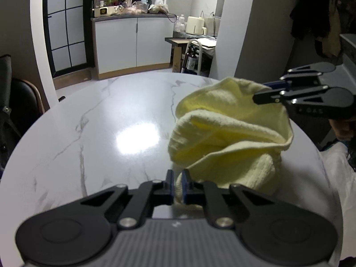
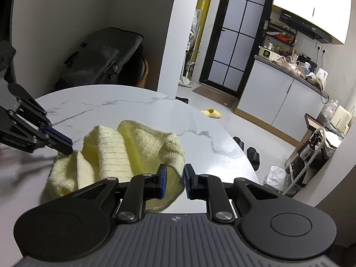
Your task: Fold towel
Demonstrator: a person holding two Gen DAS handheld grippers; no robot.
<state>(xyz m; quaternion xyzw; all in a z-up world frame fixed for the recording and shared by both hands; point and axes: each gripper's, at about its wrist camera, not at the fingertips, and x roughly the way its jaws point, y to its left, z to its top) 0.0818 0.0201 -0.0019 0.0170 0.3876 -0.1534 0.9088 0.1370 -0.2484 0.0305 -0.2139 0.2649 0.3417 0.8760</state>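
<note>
Pinching separate edges of the crumpled pale-yellow knitted towel (image 1: 224, 138), the left gripper (image 1: 177, 184) is pressed together on a fold while the right gripper (image 2: 174, 181) nips its hem, probably to spread it over the white marble table (image 1: 100, 120) ahead.

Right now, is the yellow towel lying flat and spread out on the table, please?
No, the towel sits bunched in a crumpled heap on the marble table.
</note>
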